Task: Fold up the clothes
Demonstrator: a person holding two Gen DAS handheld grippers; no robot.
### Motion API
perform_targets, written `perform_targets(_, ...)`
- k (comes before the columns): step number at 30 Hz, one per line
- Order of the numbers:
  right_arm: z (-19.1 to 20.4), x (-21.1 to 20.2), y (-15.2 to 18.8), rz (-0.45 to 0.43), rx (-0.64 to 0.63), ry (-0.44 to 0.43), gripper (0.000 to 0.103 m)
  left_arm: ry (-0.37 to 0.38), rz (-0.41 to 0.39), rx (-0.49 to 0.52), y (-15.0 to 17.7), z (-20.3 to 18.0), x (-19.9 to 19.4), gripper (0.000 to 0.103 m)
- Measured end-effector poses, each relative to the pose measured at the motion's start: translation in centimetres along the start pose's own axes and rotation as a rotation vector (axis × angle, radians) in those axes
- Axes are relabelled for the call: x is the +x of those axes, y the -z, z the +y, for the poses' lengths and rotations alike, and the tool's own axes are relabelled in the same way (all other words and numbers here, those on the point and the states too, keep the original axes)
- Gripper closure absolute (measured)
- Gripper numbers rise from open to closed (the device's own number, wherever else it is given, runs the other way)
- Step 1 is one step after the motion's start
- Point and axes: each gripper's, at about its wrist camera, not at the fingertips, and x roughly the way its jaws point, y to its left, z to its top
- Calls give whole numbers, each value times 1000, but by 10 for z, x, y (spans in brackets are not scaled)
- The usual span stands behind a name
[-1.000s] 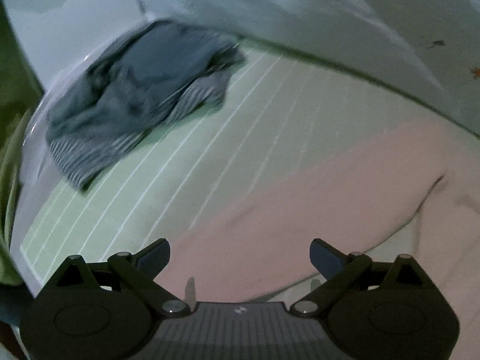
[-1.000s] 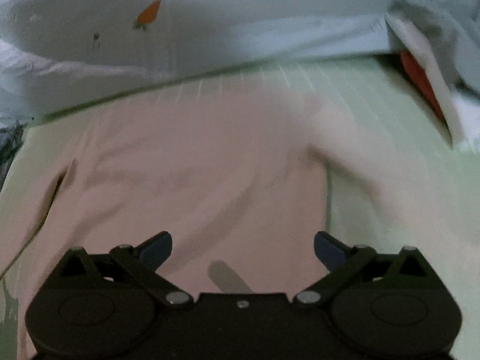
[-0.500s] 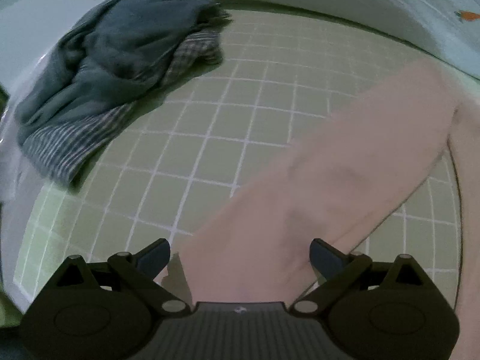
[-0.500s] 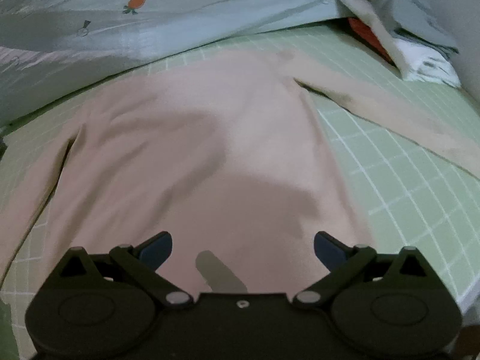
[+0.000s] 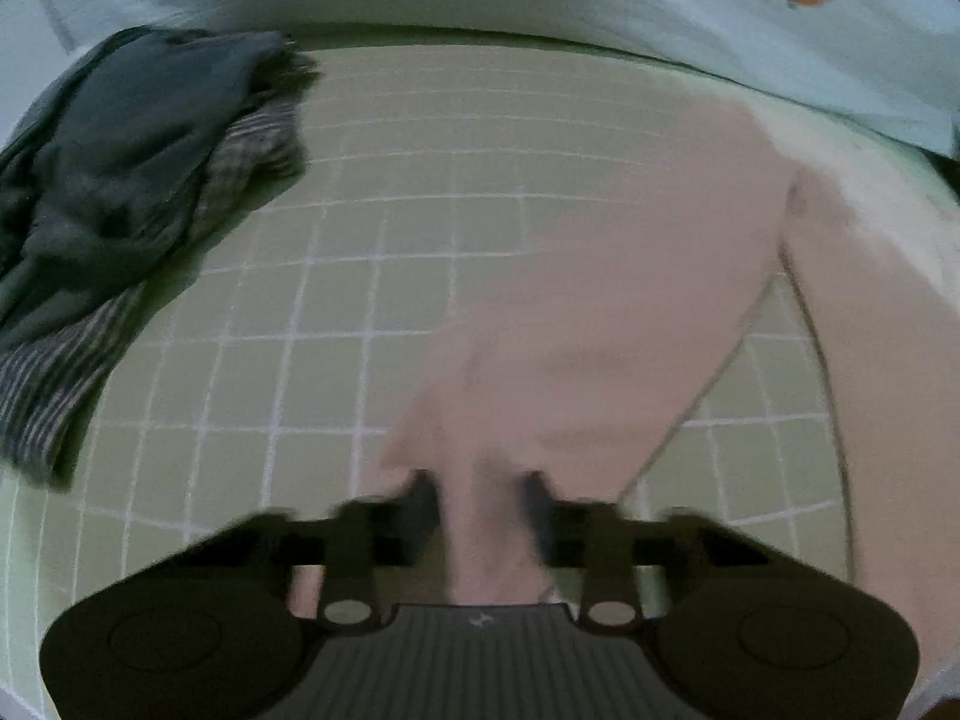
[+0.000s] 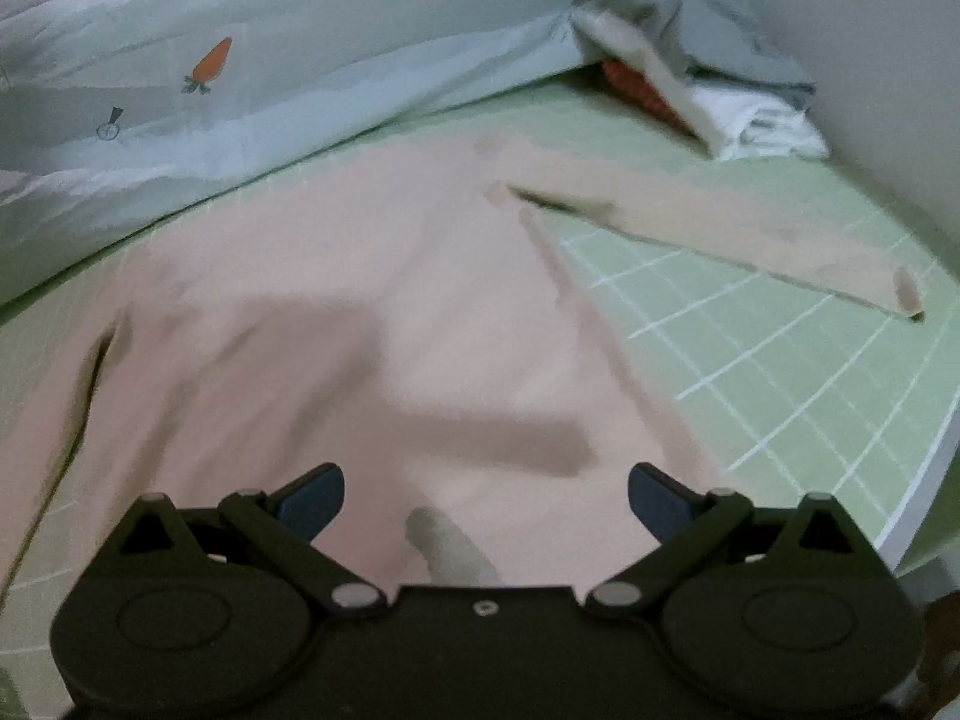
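A pale pink long-sleeved shirt (image 6: 360, 300) lies flat on the green checked bed sheet (image 6: 780, 360). One sleeve (image 6: 750, 228) stretches out to the right. In the left wrist view the other sleeve (image 5: 600, 300) runs down to my left gripper (image 5: 480, 510). Its jaws are closing, with a gathered fold of the sleeve end pinched between the blurred fingers. My right gripper (image 6: 486, 504) hangs open over the lower body of the shirt, and nothing sits between its blue pads.
A heap of dark grey and striped clothes (image 5: 120, 180) lies at the left on the sheet (image 5: 360, 240). A pale blue quilt with a carrot print (image 6: 240, 60) runs along the back. Folded white and orange cloth (image 6: 750, 120) sits far right. The mattress edge (image 6: 900, 510) curves at the right.
My left gripper came down over the sleeve end and its fingers went from wide apart to pinching the cloth. The right gripper slid across the shirt body and stayed open.
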Motion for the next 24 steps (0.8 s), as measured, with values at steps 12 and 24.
perform_targets(12,-50,-14,12,-55,83,41,1,53,-30,155,-56,-71,-12,99)
perform_targets(24,-125,0,-15,-21,63,33,1,222,-127,183,-89,-212,-26,99)
